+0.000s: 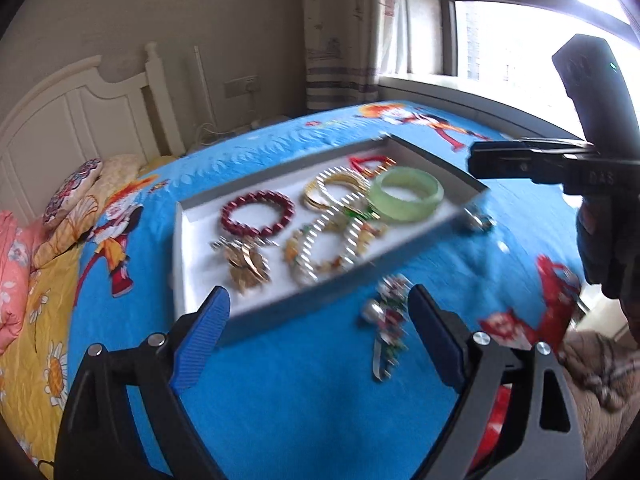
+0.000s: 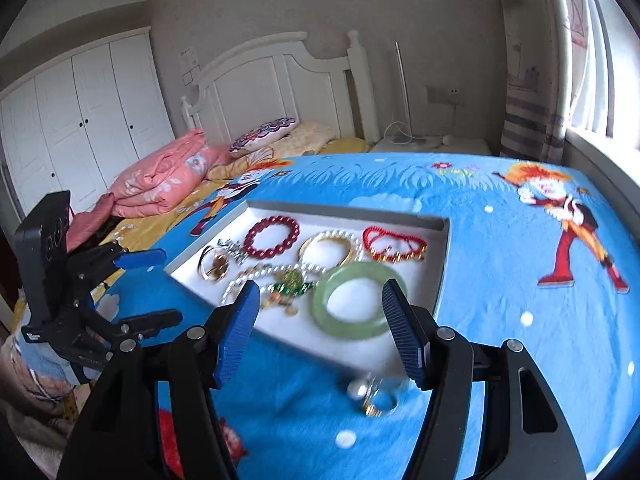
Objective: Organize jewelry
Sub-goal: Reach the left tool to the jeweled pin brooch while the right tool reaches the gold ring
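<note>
A white tray (image 1: 280,304) with a grey rim lies on the blue bedspread. It holds a red bead bracelet (image 1: 230,220), gold bangles (image 1: 320,190), a green bangle (image 1: 400,214), pearl strands and a red cord bracelet. My left gripper (image 1: 320,320) stands open over the tray's near edge with nothing between its blue pads. A colourful jewelry cluster (image 1: 386,320) lies loose just inside the right pad. My right gripper (image 2: 320,328) hangs open above the tray (image 2: 344,214) corner and the green bangle (image 2: 348,330). Loose rings (image 2: 374,394) rest on the bedspread beneath it.
The bed fills both views, with a cartoon-print blue cover (image 2: 520,320), a folded pink quilt (image 2: 160,184) and pillows near the white headboard (image 2: 280,80). A window (image 1: 520,40) and curtain stand at the right. My left gripper (image 2: 160,288) shows at the right wrist view's left edge.
</note>
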### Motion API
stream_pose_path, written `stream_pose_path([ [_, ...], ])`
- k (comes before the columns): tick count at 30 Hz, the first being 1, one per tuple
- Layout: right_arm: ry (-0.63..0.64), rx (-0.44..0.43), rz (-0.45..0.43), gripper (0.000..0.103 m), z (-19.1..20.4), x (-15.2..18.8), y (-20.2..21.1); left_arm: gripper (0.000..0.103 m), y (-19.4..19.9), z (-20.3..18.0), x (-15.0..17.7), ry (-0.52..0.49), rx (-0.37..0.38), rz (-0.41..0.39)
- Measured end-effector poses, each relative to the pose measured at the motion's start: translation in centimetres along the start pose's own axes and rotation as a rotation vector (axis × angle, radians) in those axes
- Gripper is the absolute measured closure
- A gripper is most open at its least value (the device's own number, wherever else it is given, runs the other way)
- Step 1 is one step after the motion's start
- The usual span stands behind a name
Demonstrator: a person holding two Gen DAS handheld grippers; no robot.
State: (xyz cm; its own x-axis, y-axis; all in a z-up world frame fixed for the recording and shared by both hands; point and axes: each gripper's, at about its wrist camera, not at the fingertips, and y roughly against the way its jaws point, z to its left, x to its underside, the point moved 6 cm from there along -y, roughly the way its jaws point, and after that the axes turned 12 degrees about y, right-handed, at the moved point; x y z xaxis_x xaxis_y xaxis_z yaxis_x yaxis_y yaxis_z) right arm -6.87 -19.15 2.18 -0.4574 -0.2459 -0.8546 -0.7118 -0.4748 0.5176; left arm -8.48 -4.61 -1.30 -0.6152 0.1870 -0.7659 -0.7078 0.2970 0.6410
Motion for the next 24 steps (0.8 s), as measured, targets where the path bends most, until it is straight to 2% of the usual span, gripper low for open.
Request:
stream_pose_path([
  [6,0.029,0.002,0.014,0.042,1.1,2.0,0.9,0.014,-1.0,-3.0,3.5,-0.075,0.031,0.073],
  [10,0.035,-0.029,0.025,0.042,0.9,3.1,1.8,0.016,-1.6,-3.3,4.1,-0.063,0.042,0.091],
  [12,0.058,-0.014,0.049,0.042,1.0,4.1,1.9,0.016,-1.6,-3.1,4.1,-0.051,0.054,0.097],
  [17,-0.001,0.043,0.12,0.042,-0.6,5.5,0.9,0.033,-2.0,-3.0,4.0,-0.003,0.116,0.132],
  [20,-0.019,0.059,0.166,0.042,-1.0,6.0,0.2,0.049,-1.9,-3.3,4.0,-0.01,0.121,0.121],
  [22,-0.013,0.07,0.187,0.042,-1.0,6.3,-0.2,0.066,-1.8,-3.5,3.9,-0.016,0.127,0.118],
  [24,-0.016,0.077,0.195,0.042,-1.2,6.6,-0.6,0.078,-1.8,-3.8,3.9,-0.022,0.133,0.114],
])
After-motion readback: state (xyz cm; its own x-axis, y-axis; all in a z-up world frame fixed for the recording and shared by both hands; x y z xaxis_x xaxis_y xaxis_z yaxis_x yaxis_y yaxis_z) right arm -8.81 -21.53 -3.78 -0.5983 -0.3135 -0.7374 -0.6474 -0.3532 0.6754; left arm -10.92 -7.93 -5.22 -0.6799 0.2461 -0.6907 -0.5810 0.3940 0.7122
